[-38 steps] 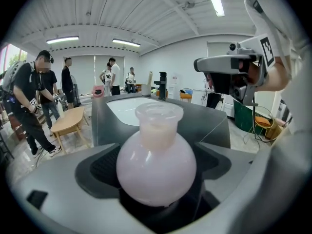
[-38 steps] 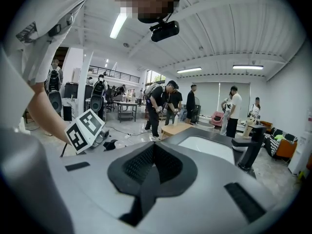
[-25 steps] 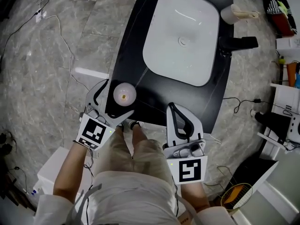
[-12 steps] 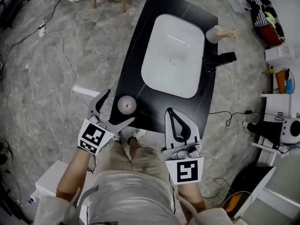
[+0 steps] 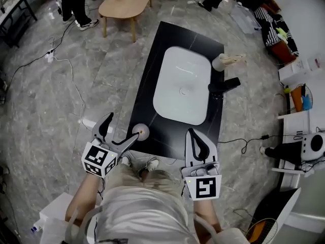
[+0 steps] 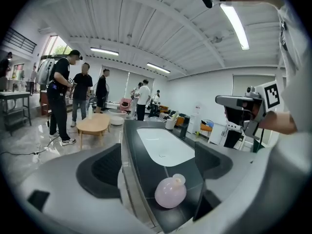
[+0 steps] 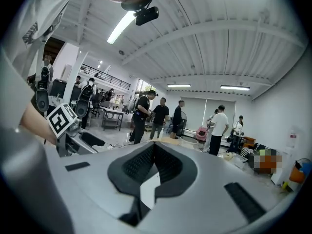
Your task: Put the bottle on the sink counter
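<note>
The bottle [image 5: 140, 132], a small round pale-pink one with a short neck, stands upright on the near left corner of the black sink counter [image 5: 150, 88]. My left gripper [image 5: 122, 128] is open just in front of it. In the left gripper view the bottle [image 6: 170, 193] shows low between the spread fingers [image 6: 103, 165], touching neither. My right gripper [image 5: 194, 136] hovers over the counter's near right edge, shut with nothing in it. In the right gripper view its pads [image 7: 153, 167] are pressed together.
A white basin [image 5: 183, 84] fills the middle of the counter, with a black faucet [image 5: 224, 86] and a pale cup [image 5: 220, 62] on its right side. A wooden table [image 5: 127, 1] and standing people are beyond. Cables run over the marble floor [image 5: 61, 80].
My left gripper has drawn back toward me from around the bottle, which stays put on the counter. The head view has risen, so everything looks smaller. The right gripper has held still.
</note>
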Available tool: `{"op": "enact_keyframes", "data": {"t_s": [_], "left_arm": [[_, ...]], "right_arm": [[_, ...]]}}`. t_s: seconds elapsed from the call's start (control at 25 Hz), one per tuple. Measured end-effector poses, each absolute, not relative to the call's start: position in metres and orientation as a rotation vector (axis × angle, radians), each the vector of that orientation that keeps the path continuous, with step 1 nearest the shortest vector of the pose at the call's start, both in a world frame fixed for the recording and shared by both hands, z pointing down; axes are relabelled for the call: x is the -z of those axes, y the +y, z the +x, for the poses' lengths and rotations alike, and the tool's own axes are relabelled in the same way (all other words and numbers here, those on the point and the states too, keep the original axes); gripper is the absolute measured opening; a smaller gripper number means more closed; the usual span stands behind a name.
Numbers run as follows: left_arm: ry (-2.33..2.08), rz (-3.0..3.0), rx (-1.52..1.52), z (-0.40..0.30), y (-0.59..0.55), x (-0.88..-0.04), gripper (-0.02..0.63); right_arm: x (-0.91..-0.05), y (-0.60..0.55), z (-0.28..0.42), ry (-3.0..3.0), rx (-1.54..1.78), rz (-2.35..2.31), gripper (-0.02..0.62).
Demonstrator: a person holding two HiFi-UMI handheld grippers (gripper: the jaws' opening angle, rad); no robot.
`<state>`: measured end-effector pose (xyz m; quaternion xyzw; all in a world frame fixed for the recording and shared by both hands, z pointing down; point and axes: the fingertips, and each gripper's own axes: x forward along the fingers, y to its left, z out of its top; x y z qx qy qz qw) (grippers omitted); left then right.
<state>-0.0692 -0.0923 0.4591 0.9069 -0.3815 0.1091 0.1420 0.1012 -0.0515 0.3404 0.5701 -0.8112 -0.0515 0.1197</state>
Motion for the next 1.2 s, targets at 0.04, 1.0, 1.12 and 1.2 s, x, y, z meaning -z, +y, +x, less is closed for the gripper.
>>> {"op": "enact_keyframes", "data": {"t_s": [0.04,1.0,1.12,1.2], "left_arm": [[-1.122,2.607,-0.295,-0.072,-0.095,-0.455,0.469],[-1.554,2.584,0.103,-0.130,-0.141,-0.285,0.020],[-1.599,2.580,0.153,-0.141,-0.133,-0.264,0.017],[-1.620,2.578,0.179,-0.145,-0.129,-0.251,0.015]], "right_arm": [[-0.336,-0.052,0.101,-2.371,0.165,1.670,0.011],[-0.253,-0.070,0.145,-2.407,0.212,1.850,0.011],[-0.253,-0.073,0.154,-2.391,0.222,1.856,0.011],[-0.254,-0.076,0.162,-2.379,0.221,1.856,0.011]]}}
